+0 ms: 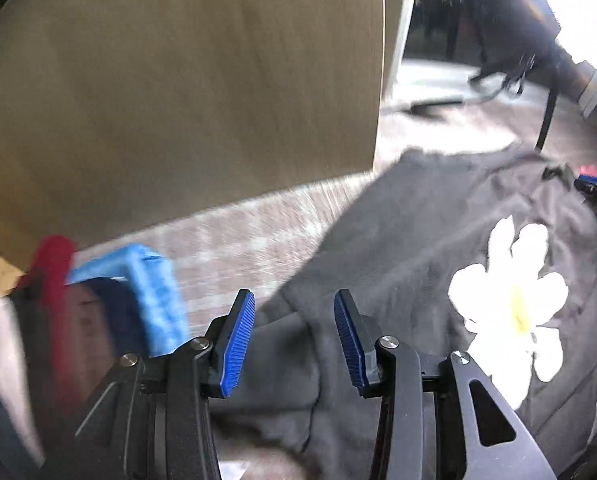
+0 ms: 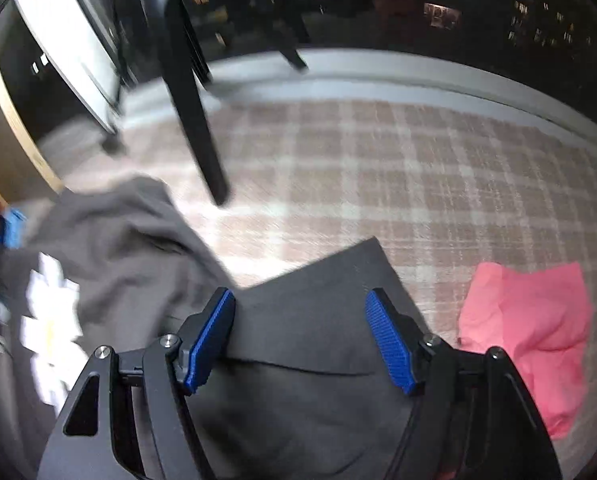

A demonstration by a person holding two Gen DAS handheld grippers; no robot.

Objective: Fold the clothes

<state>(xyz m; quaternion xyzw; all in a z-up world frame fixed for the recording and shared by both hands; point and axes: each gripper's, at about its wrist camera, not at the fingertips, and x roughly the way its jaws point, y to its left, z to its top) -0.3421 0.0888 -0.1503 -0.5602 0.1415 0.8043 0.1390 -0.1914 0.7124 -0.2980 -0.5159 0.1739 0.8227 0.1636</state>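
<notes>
While both grippers hovered spread, a dark shirt [image 1: 398, 240] lay below.
Left gripper [image 1: 294, 336] gaped over its crumpled edge; right gripper [image 2: 300, 340] gaped above a flat dark fold [image 2: 310, 320].

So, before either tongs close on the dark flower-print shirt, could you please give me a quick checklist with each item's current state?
1. Left tongs open: ok.
2. Right tongs open: ok.
3. Both tongs hold nothing: ok.
4. Dark flower-print shirt spread flat: not ok, rumpled.
5. Pink garment apart from the shirt: ok.
6. Shirt hem or sleeve between left fingers: cannot tell, blurred.
</notes>
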